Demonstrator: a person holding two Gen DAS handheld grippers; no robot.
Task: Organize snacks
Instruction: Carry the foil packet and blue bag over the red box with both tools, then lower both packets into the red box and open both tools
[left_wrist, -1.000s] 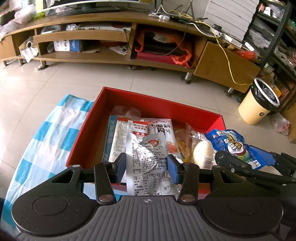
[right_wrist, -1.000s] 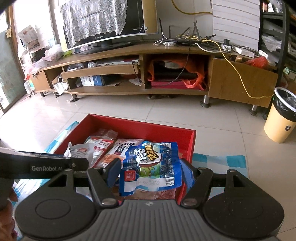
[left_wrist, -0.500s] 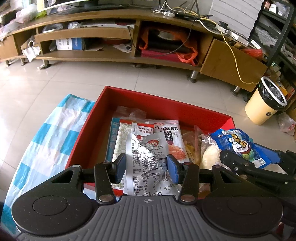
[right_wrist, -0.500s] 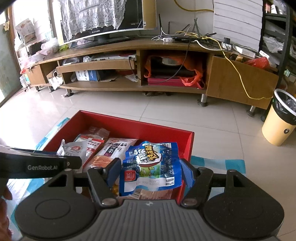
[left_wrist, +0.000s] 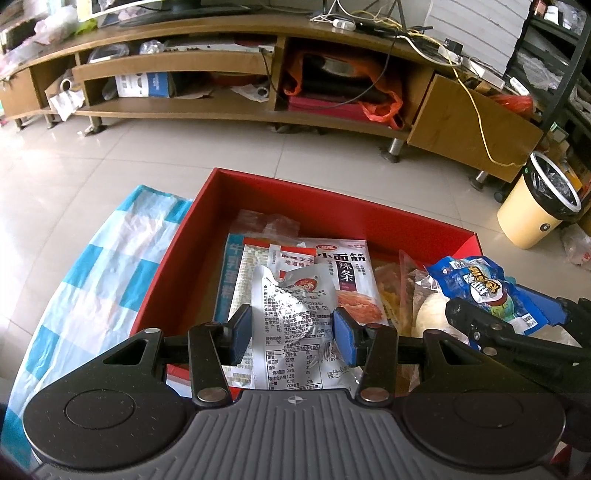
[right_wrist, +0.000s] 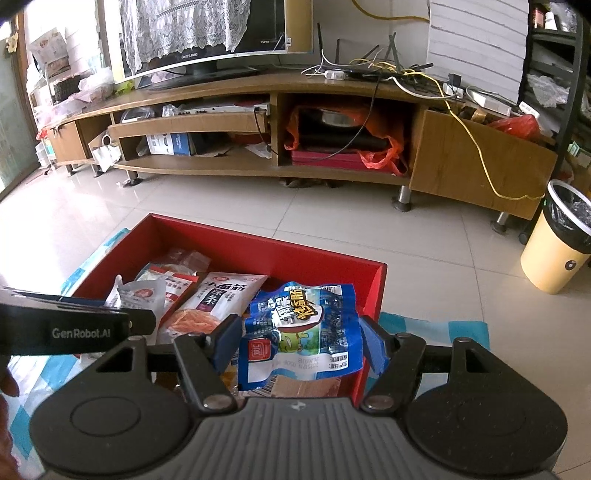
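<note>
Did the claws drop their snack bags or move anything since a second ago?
No, nothing was dropped. The left claw still grips the silver packet, and the right claw still grips the blue packet, both over the red box. The view drifted a little, so the hands shifted slightly. The snacks lying in the box stayed put.

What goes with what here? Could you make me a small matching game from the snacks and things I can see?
Things:
1. silver packet
2. blue packet
3. red box
4. bin

States:
A. on the tiled floor, cream-coloured
B. held in the left hand-held gripper
C. holding loose snacks
D. held in the right hand-held gripper

Pairs: 1-B, 2-D, 3-C, 4-A
</note>
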